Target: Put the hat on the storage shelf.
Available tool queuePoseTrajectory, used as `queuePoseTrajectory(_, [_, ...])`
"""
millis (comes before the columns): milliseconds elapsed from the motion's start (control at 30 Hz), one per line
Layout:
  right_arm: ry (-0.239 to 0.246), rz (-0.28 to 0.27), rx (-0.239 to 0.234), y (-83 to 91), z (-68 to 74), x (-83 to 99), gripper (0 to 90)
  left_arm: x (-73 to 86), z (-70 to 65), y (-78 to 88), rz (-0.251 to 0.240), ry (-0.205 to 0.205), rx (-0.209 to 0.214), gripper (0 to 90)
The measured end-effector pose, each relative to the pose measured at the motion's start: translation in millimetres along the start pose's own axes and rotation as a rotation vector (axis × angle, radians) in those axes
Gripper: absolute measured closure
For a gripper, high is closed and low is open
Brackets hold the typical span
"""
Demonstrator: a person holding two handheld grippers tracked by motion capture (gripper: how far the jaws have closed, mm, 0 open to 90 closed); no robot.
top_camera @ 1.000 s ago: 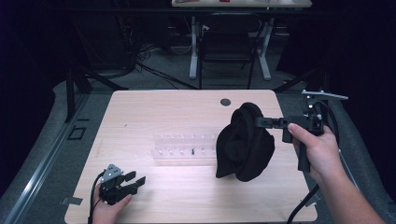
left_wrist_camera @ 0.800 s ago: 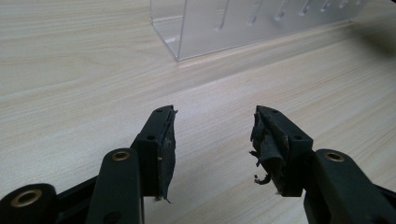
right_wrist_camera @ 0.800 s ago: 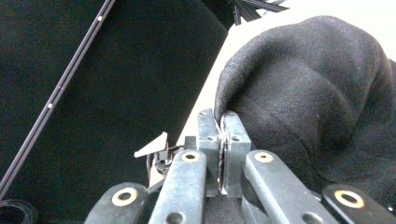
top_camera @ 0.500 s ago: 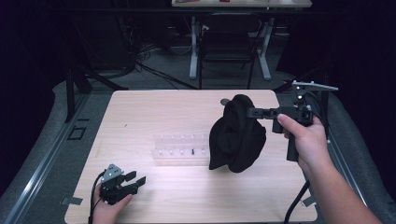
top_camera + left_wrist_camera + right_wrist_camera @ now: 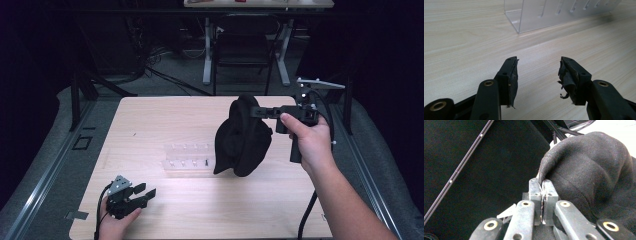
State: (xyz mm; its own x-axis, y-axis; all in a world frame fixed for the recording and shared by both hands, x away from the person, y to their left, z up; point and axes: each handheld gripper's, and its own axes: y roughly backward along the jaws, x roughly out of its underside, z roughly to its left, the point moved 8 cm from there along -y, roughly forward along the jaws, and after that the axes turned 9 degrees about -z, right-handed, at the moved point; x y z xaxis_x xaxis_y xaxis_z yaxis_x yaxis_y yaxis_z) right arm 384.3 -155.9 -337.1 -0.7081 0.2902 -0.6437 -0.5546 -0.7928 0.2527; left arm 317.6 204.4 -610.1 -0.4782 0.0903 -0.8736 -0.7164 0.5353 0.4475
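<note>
The right tool point(image 5: 256, 111) is clamped on a fold near the top of a black cloth garment point(image 5: 241, 140), possibly a hat or beanie, and holds it up so that most of the fabric hangs free over the right half of the tabletop point(image 5: 150, 125); whether the lowest edge touches the wood cannot be told from the high view. In the right gripper view the jaws stand pressed together with a thin edge of the black cloth point(image 5: 589, 167) pinched between them, a grip that probably serves to let the piece drape under its own weight and open out. The left tool point(image 5: 137, 195) rests low at the near left corner of the tabletop, well apart from the cloth, its jaws spread wide and holding nothing; the left gripper view shows bare wood between its worn pads point(image 5: 514, 80). That looks like waiting until the hanging fabric offers a second place to seize. A clear plastic rack point(image 5: 190, 159) lies at mid-table, just beside the cloth's left side.
</note>
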Motion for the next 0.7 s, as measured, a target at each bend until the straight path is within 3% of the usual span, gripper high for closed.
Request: queuePoseTrajectory(700, [-0.008, 0.014, -0.001, -38.7, -0.2, -8.7, 88.5, -1.3, 1.0, 1.0, -0.006, 0.007, 0.002, 48.9])
